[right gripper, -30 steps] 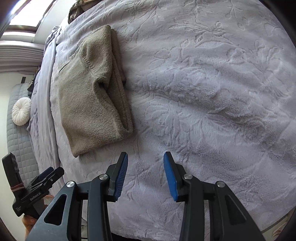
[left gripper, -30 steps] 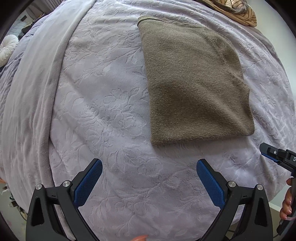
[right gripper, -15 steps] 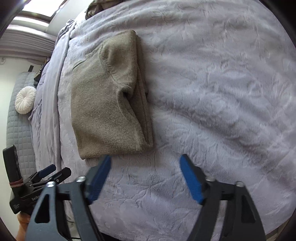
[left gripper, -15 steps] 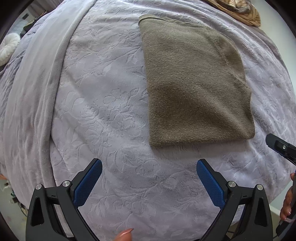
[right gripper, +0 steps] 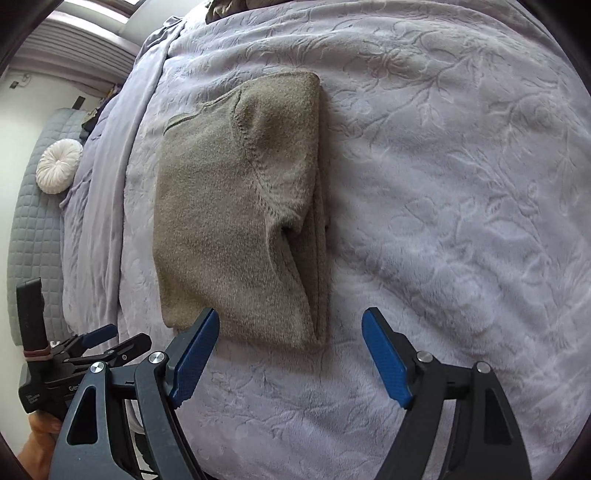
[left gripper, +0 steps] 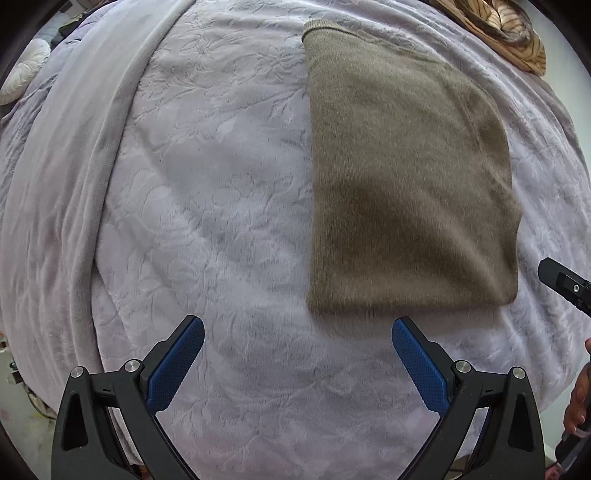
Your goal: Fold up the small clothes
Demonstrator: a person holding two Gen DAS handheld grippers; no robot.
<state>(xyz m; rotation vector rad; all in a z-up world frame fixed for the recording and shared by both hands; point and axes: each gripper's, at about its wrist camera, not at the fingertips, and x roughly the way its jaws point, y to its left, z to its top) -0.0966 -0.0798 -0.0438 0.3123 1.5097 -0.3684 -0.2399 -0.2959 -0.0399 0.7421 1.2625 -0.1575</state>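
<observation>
An olive-brown knit sweater [left gripper: 406, 177] lies folded into a flat rectangle on the lilac embossed blanket [left gripper: 221, 221]. In the right wrist view the sweater [right gripper: 229, 221] shows a sleeve seam and layered edges along its right side. My left gripper [left gripper: 297, 332] is open and empty, just short of the sweater's near edge. My right gripper [right gripper: 290, 325] is open and empty, its left finger [right gripper: 195, 354] over the sweater's near corner. The right gripper's tip shows in the left wrist view [left gripper: 565, 284], and the left gripper in the right wrist view [right gripper: 85, 354].
A folded-back band of blanket [left gripper: 92, 147] runs along the left. A striped tan cloth [left gripper: 498, 26] lies at the far right corner. A round white cushion [right gripper: 59, 166] rests on a grey quilted headboard [right gripper: 33, 240]. The bed edge is close below both grippers.
My right gripper has opened wide, from a narrow gap to a broad one, and moved closer to the sweater's near edge. The left gripper has stayed open and nearly still.
</observation>
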